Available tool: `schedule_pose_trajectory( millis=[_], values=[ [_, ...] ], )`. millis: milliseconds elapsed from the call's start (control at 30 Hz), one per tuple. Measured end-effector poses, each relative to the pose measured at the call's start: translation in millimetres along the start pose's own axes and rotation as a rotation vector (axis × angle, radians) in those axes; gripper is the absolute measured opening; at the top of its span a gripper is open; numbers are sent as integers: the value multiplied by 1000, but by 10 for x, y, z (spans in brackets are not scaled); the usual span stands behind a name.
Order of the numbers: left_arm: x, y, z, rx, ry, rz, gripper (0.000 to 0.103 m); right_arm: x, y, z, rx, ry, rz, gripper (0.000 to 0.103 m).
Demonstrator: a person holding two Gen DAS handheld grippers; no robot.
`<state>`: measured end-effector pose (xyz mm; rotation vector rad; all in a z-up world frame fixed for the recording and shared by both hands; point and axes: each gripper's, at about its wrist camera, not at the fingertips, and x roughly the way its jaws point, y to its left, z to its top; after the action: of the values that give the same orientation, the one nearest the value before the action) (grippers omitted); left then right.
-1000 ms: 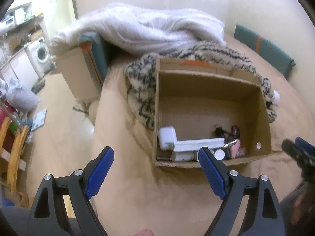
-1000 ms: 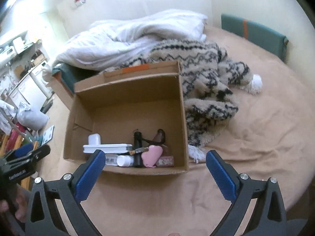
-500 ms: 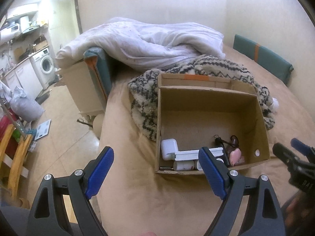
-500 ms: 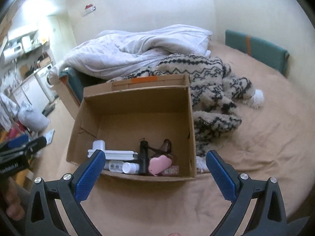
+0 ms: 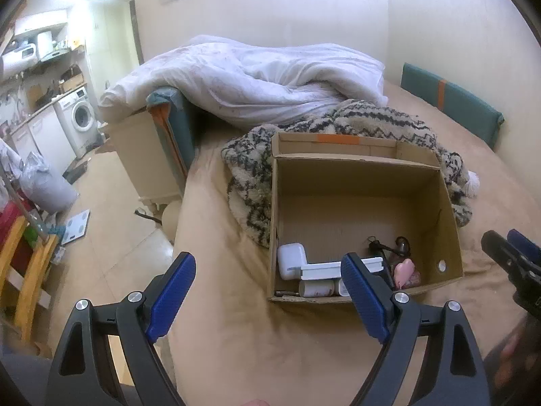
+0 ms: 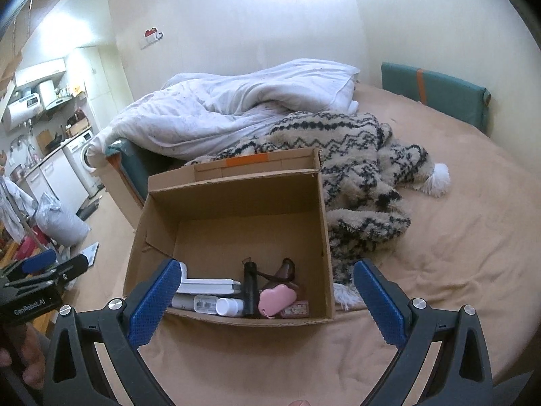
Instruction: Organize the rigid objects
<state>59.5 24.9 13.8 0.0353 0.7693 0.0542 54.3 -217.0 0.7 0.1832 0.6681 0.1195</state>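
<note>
Cardboard box (image 6: pixel 233 209) on the bed (image 6: pixel 456 237), holding a black tube (image 6: pixel 249 287) and pink case (image 6: pixel 275 299); left view alone shows a white charger (image 5: pixel 292 260); left tool (image 5: pixel 267 294) and right tool (image 6: pixel 263 299), both open and empty, hover before it.

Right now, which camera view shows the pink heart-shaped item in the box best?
The right wrist view: the pink heart-shaped item lies near and unobstructed. In the left wrist view it is smaller, beside the hand-held gripper's finger.

hidden: your left gripper's blue pad (image 5: pixel 363 296) covers the white tray's (image 5: pixel 321 269) middle | unclear: small print on bottle (image 6: pixel 230 306)
</note>
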Motion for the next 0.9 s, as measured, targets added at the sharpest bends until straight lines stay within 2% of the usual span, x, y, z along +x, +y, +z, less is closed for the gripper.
schedule_pose_trajectory(
  millis=[233,900],
  values=[
    [-7,42,5,-13,-12,16,86,-60,6,10,2,-26,11,103],
    [21,40,-6,-14,-4,18,86,-64,13,9,4,-21,11,103]
  ],
)
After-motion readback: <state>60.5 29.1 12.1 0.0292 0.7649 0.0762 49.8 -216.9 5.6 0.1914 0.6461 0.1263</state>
